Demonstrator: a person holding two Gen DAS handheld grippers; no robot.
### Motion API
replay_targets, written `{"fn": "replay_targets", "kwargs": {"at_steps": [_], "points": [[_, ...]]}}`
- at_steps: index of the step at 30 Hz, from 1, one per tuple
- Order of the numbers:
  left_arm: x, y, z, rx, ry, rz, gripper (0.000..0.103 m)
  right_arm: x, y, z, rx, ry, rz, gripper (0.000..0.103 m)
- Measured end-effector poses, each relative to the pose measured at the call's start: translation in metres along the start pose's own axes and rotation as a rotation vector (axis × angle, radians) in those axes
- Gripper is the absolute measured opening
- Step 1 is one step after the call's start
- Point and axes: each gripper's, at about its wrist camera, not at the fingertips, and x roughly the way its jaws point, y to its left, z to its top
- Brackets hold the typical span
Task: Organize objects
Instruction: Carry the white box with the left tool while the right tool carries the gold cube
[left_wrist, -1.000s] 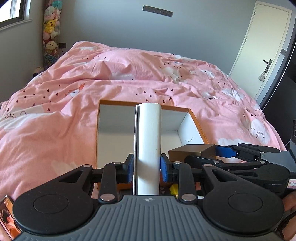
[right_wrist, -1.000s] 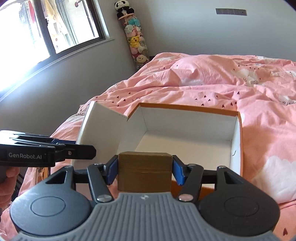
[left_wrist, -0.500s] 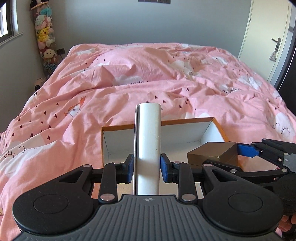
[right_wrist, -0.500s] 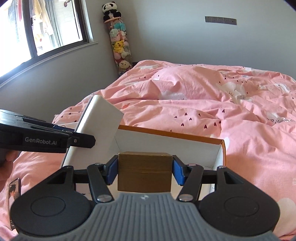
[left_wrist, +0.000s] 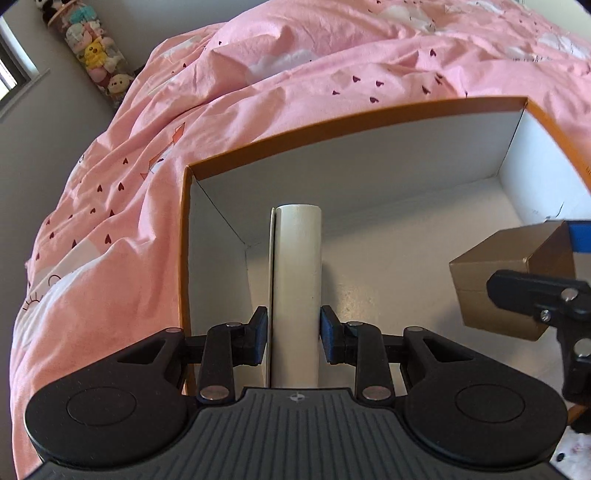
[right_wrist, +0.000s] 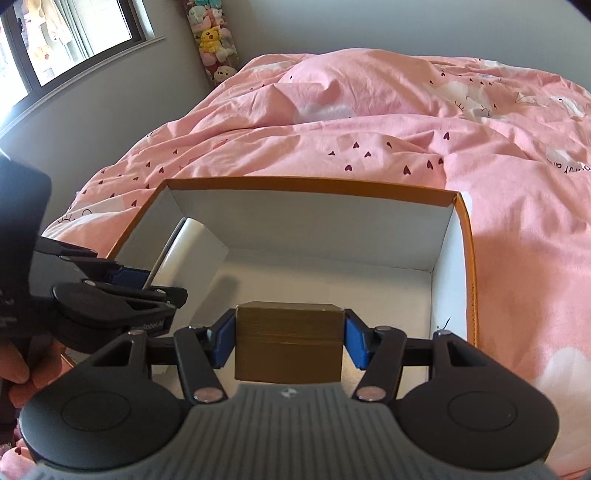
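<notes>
Over open box (right_wrist: 471, 280): white case (left_wrist: 297, 280), brown block (right_wrist: 288, 345), both gripped.

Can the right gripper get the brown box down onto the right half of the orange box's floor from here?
Probably yes: the right gripper holds the brown box over bare floor of the orange box; the white case sits left.

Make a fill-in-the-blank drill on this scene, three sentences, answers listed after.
1. The left gripper holds a tall ____ box.
2. The right gripper is shut on a small ____ box.
3. Both hang over an open box with an ____ rim.

Answers: white; brown; orange
</notes>
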Motion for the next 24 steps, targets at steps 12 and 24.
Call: {"fn": "replay_targets", "kwargs": {"at_steps": [12,24], "points": [[0.017,-0.017,-0.001,0.053,0.067,0.101,0.033,0.018,-0.006,-0.002,-0.002,0.053,-0.034,0.061],[0.005,0.008,-0.001,-0.129,0.105,-0.156,0.039,0.017,-0.002,-0.002,-0.012,0.066,-0.029,0.061]]}}
